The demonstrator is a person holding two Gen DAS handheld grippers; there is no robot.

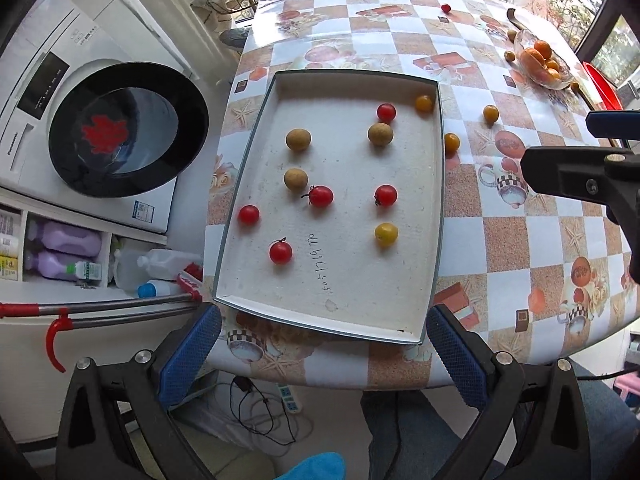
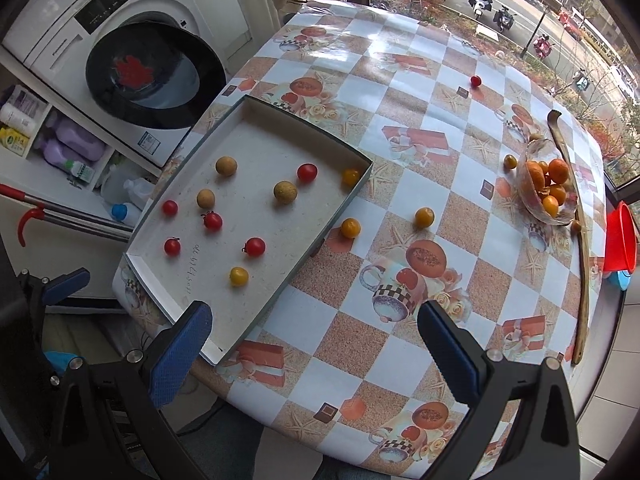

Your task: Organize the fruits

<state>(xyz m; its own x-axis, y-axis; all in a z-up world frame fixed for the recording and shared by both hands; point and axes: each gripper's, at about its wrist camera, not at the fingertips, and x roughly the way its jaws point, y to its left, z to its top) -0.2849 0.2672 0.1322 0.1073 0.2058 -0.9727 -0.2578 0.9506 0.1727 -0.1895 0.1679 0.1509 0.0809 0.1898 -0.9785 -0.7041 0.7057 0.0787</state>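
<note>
A shallow white tray (image 1: 400, 320) (image 2: 192, 304) lies on the table's left part. It holds several red cherry tomatoes (image 1: 321, 196) (image 2: 212, 221), three brown longans (image 1: 298, 139) (image 2: 226, 166) and yellow tomatoes (image 1: 386, 234) (image 2: 239, 276). Two orange tomatoes (image 1: 452, 142) (image 2: 350, 227) lie on the table just right of the tray. My left gripper (image 1: 324, 356) is open and empty at the tray's near edge. My right gripper (image 2: 316, 344) is open and empty above the table, near the tray's near right corner.
A glass bowl of oranges (image 1: 542, 62) (image 2: 546, 184) stands at the far right. A lone red tomato (image 1: 446, 8) (image 2: 475, 80) lies far back. A washing machine (image 1: 100, 120) (image 2: 132, 64) stands left of the table. A red basin (image 2: 622, 236) is at the right edge.
</note>
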